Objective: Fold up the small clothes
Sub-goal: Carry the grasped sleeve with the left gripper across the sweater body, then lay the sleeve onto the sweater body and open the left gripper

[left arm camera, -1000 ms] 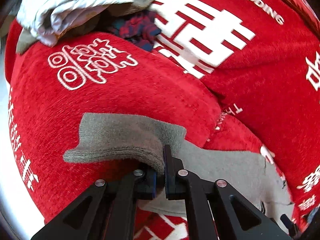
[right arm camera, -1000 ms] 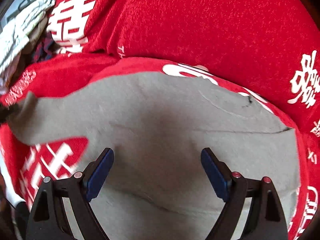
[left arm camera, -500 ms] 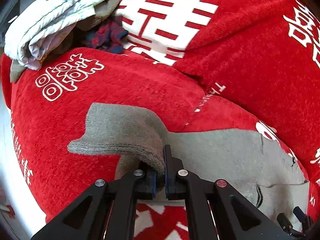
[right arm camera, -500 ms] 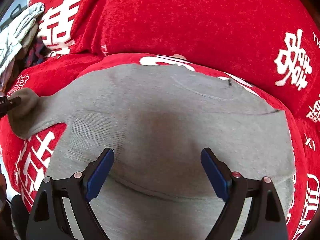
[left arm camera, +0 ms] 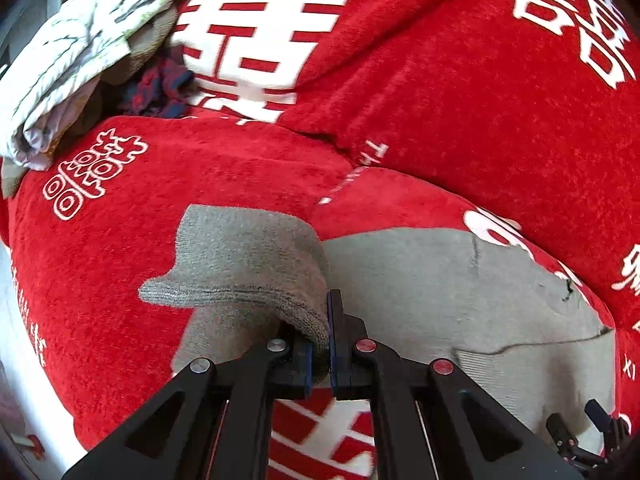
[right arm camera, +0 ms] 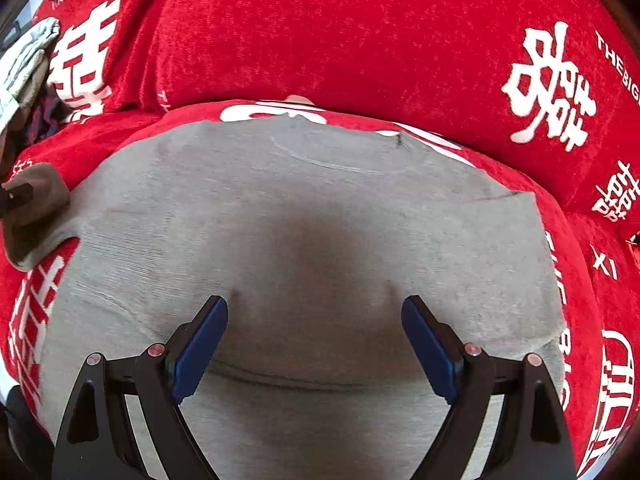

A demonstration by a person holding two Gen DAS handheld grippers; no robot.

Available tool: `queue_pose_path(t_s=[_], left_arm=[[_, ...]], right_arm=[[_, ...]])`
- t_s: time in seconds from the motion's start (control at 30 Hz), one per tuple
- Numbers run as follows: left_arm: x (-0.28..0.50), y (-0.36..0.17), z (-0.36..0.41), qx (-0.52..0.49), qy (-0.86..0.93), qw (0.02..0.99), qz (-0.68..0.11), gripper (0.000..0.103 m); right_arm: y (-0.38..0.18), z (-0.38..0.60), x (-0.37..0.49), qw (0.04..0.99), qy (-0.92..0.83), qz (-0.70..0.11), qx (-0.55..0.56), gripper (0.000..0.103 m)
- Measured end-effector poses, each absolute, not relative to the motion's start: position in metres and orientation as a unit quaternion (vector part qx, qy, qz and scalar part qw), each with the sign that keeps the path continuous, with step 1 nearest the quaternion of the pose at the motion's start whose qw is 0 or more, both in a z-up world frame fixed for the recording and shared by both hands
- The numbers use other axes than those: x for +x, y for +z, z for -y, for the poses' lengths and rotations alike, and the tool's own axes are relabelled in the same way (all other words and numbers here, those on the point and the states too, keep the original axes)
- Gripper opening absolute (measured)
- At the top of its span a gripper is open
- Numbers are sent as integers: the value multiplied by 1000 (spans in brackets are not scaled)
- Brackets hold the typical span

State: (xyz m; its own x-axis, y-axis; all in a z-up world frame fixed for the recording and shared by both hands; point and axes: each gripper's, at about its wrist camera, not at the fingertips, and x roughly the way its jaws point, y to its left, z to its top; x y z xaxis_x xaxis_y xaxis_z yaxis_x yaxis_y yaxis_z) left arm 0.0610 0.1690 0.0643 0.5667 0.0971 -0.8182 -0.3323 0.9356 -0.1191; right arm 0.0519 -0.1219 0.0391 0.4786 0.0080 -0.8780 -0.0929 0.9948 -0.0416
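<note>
The left gripper (left arm camera: 320, 344) pinches a sleeve (left arm camera: 248, 264) of the one grey top (right arm camera: 312, 232), lifted for the fold-in. The right gripper (right arm camera: 316, 332), jaws wide, hovers over the body spread flat on the red sofa (right arm camera: 360, 40). Next, I judge: carry the sleeve across the body. Farther left, one pile (left arm camera: 80, 52), at least three garments.
</note>
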Motion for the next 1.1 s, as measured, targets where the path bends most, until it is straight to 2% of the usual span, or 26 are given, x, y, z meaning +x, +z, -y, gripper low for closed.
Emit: queue_pose_path(t_s=[0.47, 1.1], left_arm=[[87, 73, -51, -65, 66, 881, -464, 7], [98, 73, 70, -4, 12, 881, -474, 7]], right_arm=[[32, 173, 48, 861, 14, -508, 3, 90], [37, 252, 38, 871, -19, -489, 55, 90]])
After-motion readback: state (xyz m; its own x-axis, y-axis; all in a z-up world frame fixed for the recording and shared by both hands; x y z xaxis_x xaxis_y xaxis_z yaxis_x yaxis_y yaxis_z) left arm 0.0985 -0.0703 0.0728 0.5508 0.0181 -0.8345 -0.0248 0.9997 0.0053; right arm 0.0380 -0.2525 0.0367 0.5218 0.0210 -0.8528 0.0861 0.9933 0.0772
